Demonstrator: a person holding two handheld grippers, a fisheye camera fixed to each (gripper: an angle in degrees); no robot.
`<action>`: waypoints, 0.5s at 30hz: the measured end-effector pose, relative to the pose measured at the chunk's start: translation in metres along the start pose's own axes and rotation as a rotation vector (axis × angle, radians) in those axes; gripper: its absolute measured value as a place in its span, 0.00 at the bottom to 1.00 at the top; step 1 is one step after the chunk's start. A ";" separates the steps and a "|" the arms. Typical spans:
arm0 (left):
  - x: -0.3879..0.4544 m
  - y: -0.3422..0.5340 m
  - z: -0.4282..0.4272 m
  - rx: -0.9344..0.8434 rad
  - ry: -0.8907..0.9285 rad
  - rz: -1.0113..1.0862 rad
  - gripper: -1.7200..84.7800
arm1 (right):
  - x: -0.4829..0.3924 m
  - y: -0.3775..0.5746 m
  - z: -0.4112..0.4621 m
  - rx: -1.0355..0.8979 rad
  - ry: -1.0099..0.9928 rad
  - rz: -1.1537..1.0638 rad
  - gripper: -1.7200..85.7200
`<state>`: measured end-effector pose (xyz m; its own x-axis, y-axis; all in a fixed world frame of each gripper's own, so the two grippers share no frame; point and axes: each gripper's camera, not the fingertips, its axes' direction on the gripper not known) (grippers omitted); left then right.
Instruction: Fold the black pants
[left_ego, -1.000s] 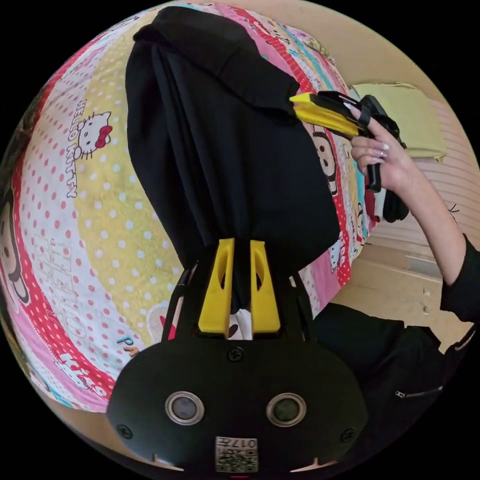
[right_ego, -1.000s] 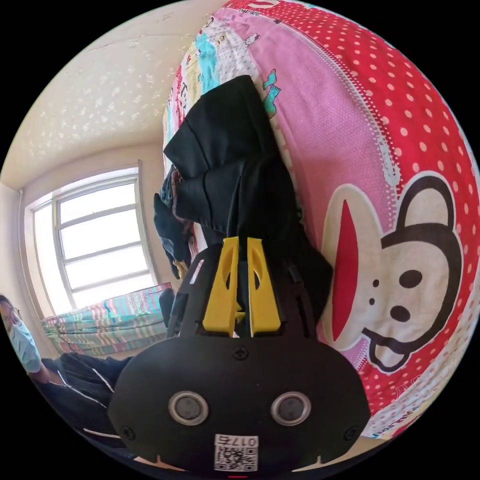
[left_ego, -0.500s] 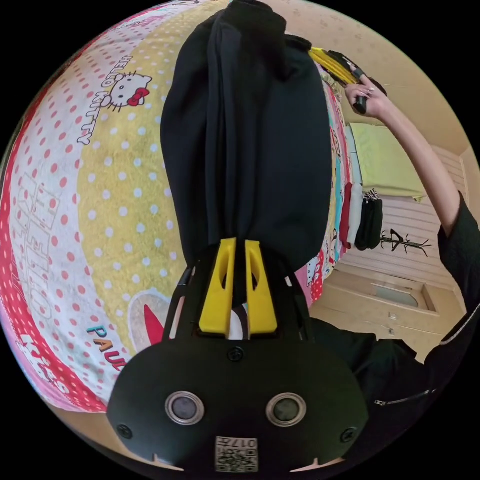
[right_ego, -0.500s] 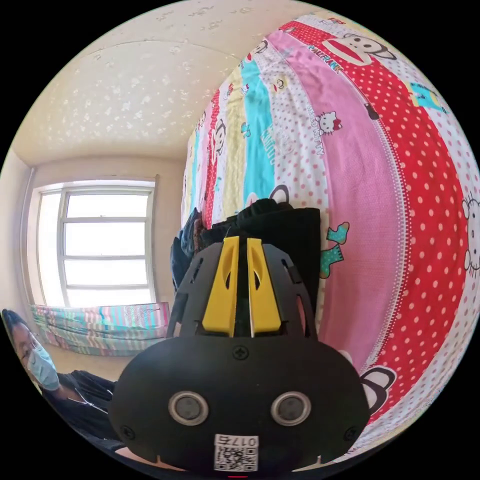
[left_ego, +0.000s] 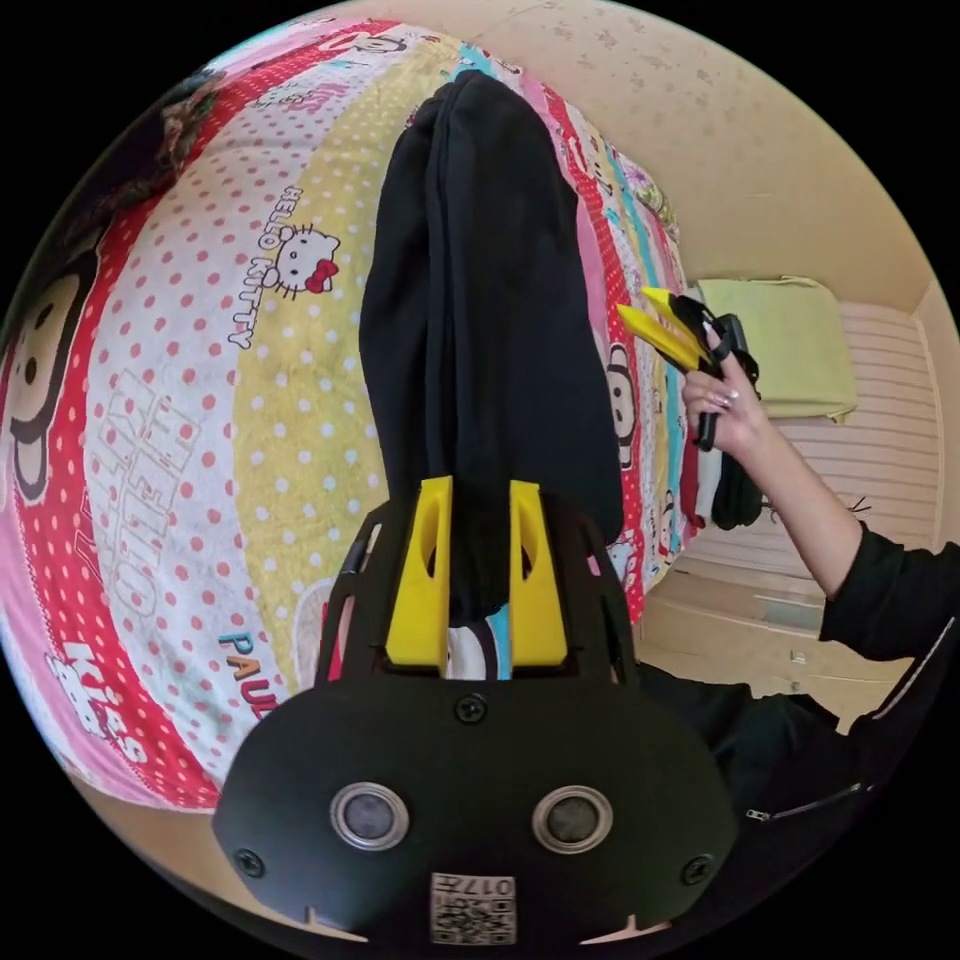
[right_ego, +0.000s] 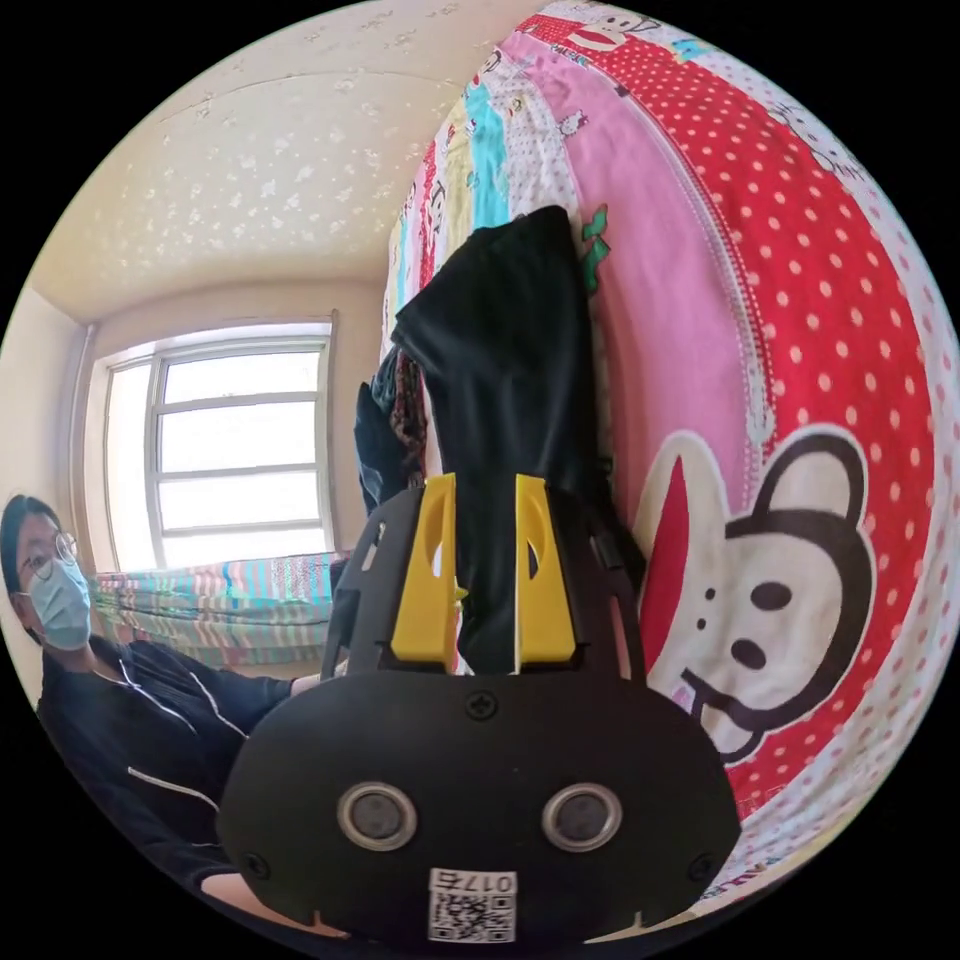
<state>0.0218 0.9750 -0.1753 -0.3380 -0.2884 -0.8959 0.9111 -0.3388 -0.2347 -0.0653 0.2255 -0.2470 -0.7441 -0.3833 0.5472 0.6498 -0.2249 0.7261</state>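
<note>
The black pants (left_ego: 480, 300) lie as a long folded bundle on the cartoon bedspread (left_ego: 200, 400). My left gripper (left_ego: 478, 490) sits at their near end, open, with the cloth's edge lying loosely between the parted jaws. To the right of the pants a hand holds my right gripper (left_ego: 637, 302), open and clear of the cloth. In the right gripper view the pants (right_ego: 510, 350) stretch away just beyond my right gripper (right_ego: 485, 485), whose jaws stand apart.
A pile of dark clothes (right_ego: 375, 440) lies on the bedspread (right_ego: 800, 300) past the pants. Folded garments (left_ego: 735, 490) sit at the bed's edge below a pale green bundle (left_ego: 790, 340). A masked person (right_ego: 60, 600) sits near the window (right_ego: 240, 450).
Both grippers were shut on the pants and carried one end over. Both now have their jaws apart, and the right gripper has drawn away from the cloth.
</note>
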 end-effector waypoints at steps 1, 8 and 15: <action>0.001 -0.004 0.013 -0.047 -0.037 0.015 0.10 | 0.008 0.014 0.003 -0.002 0.018 0.023 0.13; -0.005 -0.014 0.012 -0.117 -0.042 -0.045 0.06 | 0.049 0.083 0.006 -0.061 0.024 0.090 0.12; -0.017 0.031 0.008 -0.042 -0.037 -0.149 0.06 | 0.071 0.103 0.001 -0.217 0.211 0.038 0.15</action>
<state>0.0544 0.9625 -0.1646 -0.4778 -0.2708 -0.8357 0.8592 -0.3424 -0.3802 -0.0517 0.1762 -0.1328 -0.6849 -0.5674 0.4572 0.7113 -0.3842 0.5886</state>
